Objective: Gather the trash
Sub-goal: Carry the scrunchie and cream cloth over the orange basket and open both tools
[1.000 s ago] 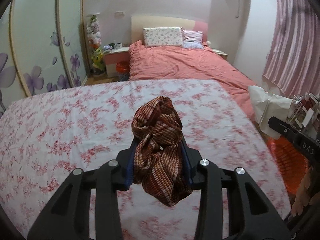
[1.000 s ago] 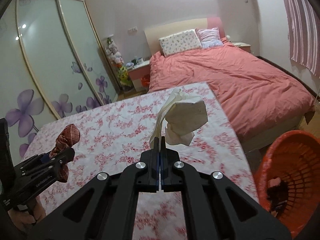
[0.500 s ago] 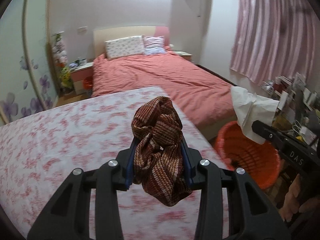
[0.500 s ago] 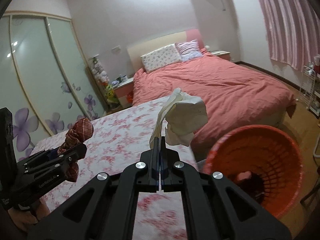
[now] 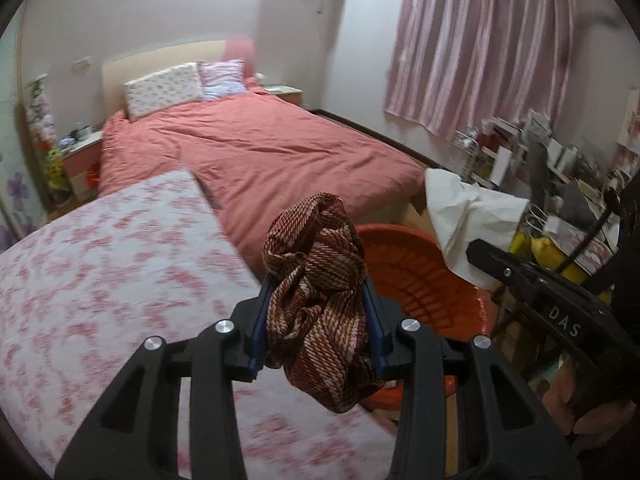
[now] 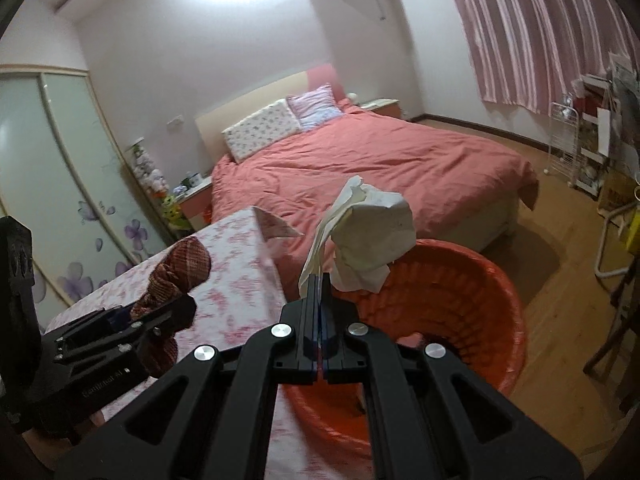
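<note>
Beside the flowered bed (image 5: 104, 264), above the orange basket (image 6: 472, 292), we hold both pieces of trash; our left gripper (image 5: 318, 320) is clamped on a brown patterned cloth (image 5: 316, 280), which bulges above the blue pads and droops below them; our right gripper (image 6: 320, 304) is pinched nearly flat on a crumpled white tissue (image 6: 372, 236), which stands up from the tips directly over the basket rim; the pink bed (image 6: 360, 164) lies beyond.

- orange basket (image 6: 472, 292): near wall hidden behind right gripper (image 6: 320, 280), contents too dark to tell
- floral bedspread (image 5: 100, 280): motion-blurred, cut at lower edge
- shelf clutter (image 5: 560, 160): blurred, unidentifiable
</note>
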Tool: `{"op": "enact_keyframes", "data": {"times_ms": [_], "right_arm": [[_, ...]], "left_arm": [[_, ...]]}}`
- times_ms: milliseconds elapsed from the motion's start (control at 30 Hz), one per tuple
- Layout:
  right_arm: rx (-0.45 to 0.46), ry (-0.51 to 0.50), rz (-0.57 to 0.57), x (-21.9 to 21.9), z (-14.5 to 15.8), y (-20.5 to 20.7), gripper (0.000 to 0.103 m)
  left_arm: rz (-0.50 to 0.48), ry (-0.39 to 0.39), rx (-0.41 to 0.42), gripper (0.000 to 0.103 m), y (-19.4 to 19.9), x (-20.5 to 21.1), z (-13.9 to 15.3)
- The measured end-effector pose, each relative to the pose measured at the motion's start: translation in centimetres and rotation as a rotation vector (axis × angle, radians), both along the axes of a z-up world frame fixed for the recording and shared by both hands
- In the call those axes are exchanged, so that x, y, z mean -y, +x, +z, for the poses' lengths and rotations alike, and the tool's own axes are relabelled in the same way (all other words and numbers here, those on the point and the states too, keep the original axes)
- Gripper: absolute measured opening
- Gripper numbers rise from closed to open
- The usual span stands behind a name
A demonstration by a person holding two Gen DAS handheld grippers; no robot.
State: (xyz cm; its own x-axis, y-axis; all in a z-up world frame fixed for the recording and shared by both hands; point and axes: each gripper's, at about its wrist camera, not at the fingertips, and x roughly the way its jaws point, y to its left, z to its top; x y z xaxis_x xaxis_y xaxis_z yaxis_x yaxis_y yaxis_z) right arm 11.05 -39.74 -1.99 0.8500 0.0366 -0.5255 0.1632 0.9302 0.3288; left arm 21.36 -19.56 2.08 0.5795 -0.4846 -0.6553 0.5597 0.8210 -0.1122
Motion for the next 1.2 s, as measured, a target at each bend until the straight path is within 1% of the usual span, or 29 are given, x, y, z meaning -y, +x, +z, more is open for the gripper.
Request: {"op": "enact_keyframes", "data": {"times_ms": [67,133,200,233,267,300,367,433,467,500,533,567,600,633,667,700,800,900,1000,1067,1133,1200], "right_arm": [[-0.013,0.007,-0.01,1.2,-0.6,0.1,0.001],[-0.031,0.016,-0.017,2.1,-1.2,0.8,0.001],[-0.05,0.027,-0.037,3.1,-2.0,1.4,0.004],[-0.057,0.04,-0.039,3.7,-2.4,1.3,0.005],[-0.064,0.06,-0.04,4.1,-2.8,1.6,0.012],[-0.072,0.076,-0.045,4.4,-3.2,1.7,0.023],[-0.078,0.082,-0.056,4.8,-3.8,1.2,0.035],[-0.085,0.069,-0.066,4.8,-4.0,1.0,0.041],[-0.084,0.058,-0.072,4.6,-4.0,0.8,0.046],[-0.082,0.049,-0.077,4.7,-3.9,0.6,0.053],[-0.077,0.025,-0.088,4.5,-3.8,0.3,0.057],[-0.071,0.0,-0.098,4.1,-3.4,0.2,0.064],[-0.063,-0.042,-0.115,3.4,-3.0,-0.3,0.07],[-0.057,-0.076,-0.127,3.1,-2.8,-0.4,0.074],[-0.049,-0.119,-0.144,2.4,-2.4,-0.9,0.083],[-0.044,-0.152,-0.158,2.3,-2.1,-1.1,0.09],[-0.009,-0.292,-0.206,0.3,-0.6,-2.6,0.101],[0.012,-0.383,-0.244,-1.1,0.5,-3.7,0.101],[0.0,-0.46,-0.296,-2.4,1.3,-5.3,0.101],[-0.002,-0.462,-0.292,-2.8,1.6,-6.2,0.101],[-0.002,-0.442,-0.279,-3.0,1.7,-7.1,0.101],[0.011,-0.411,-0.239,-3.4,1.8,-8.1,0.101]], "left_arm": [[-0.029,0.004,-0.022,0.042,0.4,1.6,-1.1],[-0.051,0.018,-0.04,0.049,1.0,3.2,-2.2],[-0.061,0.034,-0.05,0.052,1.5,4.3,-3.3],[-0.063,0.044,-0.06,0.057,2.0,4.8,-4.0],[-0.062,0.048,-0.066,0.059,2.1,5.0,-4.3],[-0.058,0.054,-0.072,0.061,2.4,4.9,-4.8],[-0.047,0.062,-0.085,0.063,2.8,4.8,-5.5],[-0.028,0.068,-0.093,0.069,3.1,4.1,-6.1],[-0.019,0.071,-0.093,0.07,3.2,3.7,-6.1],[-0.006,0.076,-0.091,0.074,3.2,3.1,-6.2],[0.002,0.079,-0.091,0.079,3.1,2.8,-6.1],[0.016,0.081,-0.085,0.081,3.0,2.1,-5.9],[0.03,0.082,-0.075,0.086,2.8,1.4,-5.7],[0.044,0.083,-0.064,0.088,2.5,0.8,-5.5],[0.06,0.084,-0.053,0.093,2.2,0.1,-5.2],[0.085,0.087,-0.036,0.095,1.8,-1.0,-4.9],[0.125,0.094,-0.002,0.099,0.4,-3.1,-3.9],[0.185,0.114,0.037,0.099,-1.2,-5.8,-2.9],[0.237,0.125,0.076,0.099,-3.1,-7.7,-2.0],[0.255,0.111,0.1,0.099,-4.7,-9.3,-1.6],[0.269,0.095,0.109,0.099,-5.8,-10.6,-1.3],[0.279,0.079,0.113,0.099,-7.1,-11.7,-1.3]]}}
